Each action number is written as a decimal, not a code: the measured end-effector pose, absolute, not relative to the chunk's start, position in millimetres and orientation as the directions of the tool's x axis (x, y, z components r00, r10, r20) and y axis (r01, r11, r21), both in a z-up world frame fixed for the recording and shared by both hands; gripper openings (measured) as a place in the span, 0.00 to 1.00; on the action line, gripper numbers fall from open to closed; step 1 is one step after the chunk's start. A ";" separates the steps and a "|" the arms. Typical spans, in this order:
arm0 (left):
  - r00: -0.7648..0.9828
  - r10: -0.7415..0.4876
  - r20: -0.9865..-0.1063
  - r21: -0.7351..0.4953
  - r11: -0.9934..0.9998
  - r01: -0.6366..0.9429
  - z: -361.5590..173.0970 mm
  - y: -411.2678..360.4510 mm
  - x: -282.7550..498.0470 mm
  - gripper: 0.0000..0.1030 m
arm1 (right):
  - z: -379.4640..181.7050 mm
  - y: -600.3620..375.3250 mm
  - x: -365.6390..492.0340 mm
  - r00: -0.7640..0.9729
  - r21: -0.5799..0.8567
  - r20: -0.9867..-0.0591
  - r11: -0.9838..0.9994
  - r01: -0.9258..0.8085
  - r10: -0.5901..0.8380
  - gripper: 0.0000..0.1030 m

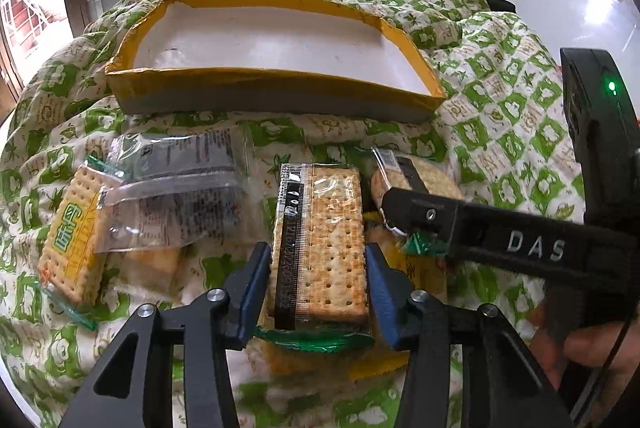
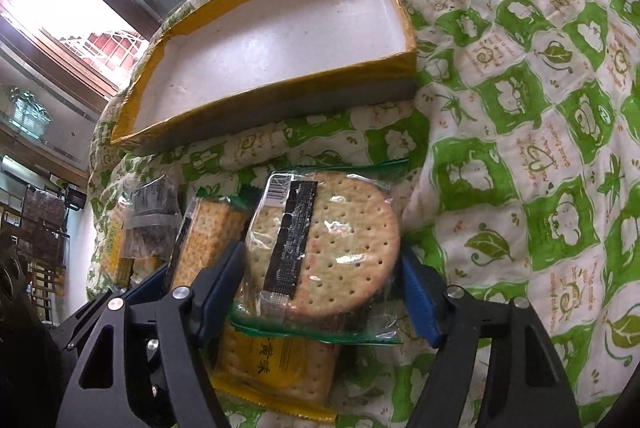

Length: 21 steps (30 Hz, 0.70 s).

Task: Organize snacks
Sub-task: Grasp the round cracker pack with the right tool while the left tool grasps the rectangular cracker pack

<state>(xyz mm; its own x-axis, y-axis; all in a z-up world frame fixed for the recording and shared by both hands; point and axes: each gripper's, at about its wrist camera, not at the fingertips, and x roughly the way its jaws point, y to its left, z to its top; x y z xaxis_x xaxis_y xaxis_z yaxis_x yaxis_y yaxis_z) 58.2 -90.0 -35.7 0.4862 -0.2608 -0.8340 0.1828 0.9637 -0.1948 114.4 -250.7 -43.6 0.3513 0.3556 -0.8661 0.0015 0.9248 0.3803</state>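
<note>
Hand-held grippers point(image 1: 318, 268) point(image 2: 322, 280) astride cracker packs

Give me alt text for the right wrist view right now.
The right gripper straddles a wrapped round cracker pack, jaws not visibly closed. Beyond it an empty yellow-rimmed box sits on a green-and-white quilt.

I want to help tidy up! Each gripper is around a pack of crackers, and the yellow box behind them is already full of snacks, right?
Not quite. The yellow box is empty: both wrist views show only its bare white floor. The rest holds: the left gripper is around a rectangular cracker pack, and the right gripper is around a round cracker pack.
</note>
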 end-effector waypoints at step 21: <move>0.524 -0.277 -0.805 -0.214 0.960 0.179 -21.1 -88.8 56.4 0.48 | -22.0 -257.8 100.4 0.418 0.404 -0.828 0.915 -0.014 0.373 0.71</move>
<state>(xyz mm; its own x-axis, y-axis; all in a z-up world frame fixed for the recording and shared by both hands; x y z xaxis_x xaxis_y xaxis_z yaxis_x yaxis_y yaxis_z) 56.4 -88.8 -21.1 0.5244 -0.2767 -0.8053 0.1787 0.9604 -0.2136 100.4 -257.8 -22.0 0.4185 0.3726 -0.8283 -0.0144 0.9146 0.4041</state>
